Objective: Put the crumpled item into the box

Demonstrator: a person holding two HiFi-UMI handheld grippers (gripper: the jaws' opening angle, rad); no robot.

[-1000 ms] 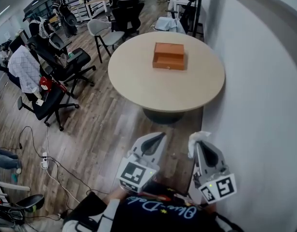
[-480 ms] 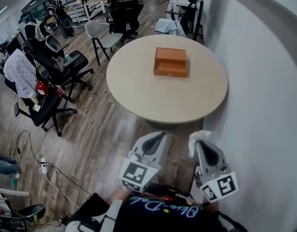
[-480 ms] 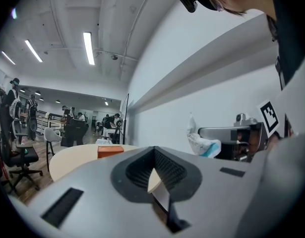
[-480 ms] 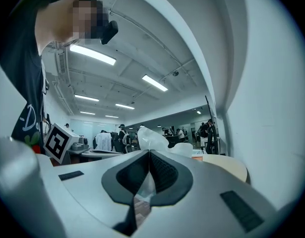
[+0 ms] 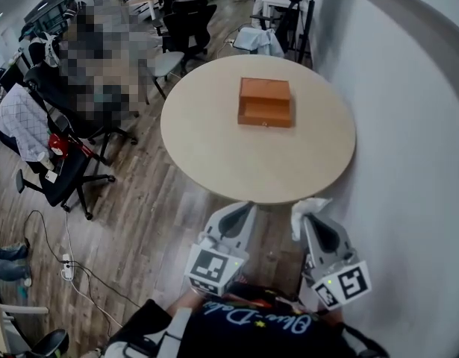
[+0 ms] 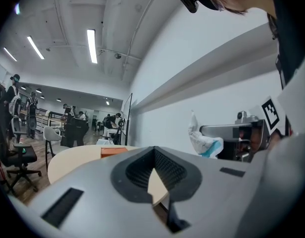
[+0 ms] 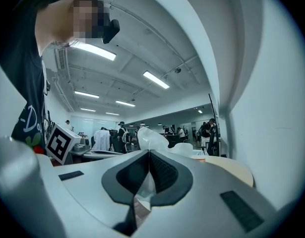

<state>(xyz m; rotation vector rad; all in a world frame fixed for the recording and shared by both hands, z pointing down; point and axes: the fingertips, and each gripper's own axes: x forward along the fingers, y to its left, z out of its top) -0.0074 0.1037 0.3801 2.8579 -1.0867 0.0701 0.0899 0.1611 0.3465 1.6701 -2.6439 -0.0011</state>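
Observation:
An open orange wooden box [image 5: 265, 102] sits on the round beige table [image 5: 214, 140], ahead of both grippers. My right gripper [image 5: 307, 219] is shut on a white crumpled item [image 5: 307, 209] that sticks out past its tips, just short of the table's near edge. In the right gripper view the crumpled item [image 7: 151, 138] bulges above the closed jaws of the right gripper [image 7: 149, 168]. My left gripper [image 5: 244, 210] is held beside it, shut with nothing in it. The left gripper view shows the box [image 6: 114, 152] far off and the crumpled item [image 6: 202, 139] to the right.
A white wall [image 5: 408, 125] runs close along the right of the table. Office chairs [image 5: 72, 162] stand on the wooden floor to the left, with cables [image 5: 57, 237] lying there. More chairs and desks [image 5: 184, 13] fill the back of the room.
The table and box have drawn nearer and shifted lower in the head view. Both grippers keep their pose, the right one still holding the crumpled item.

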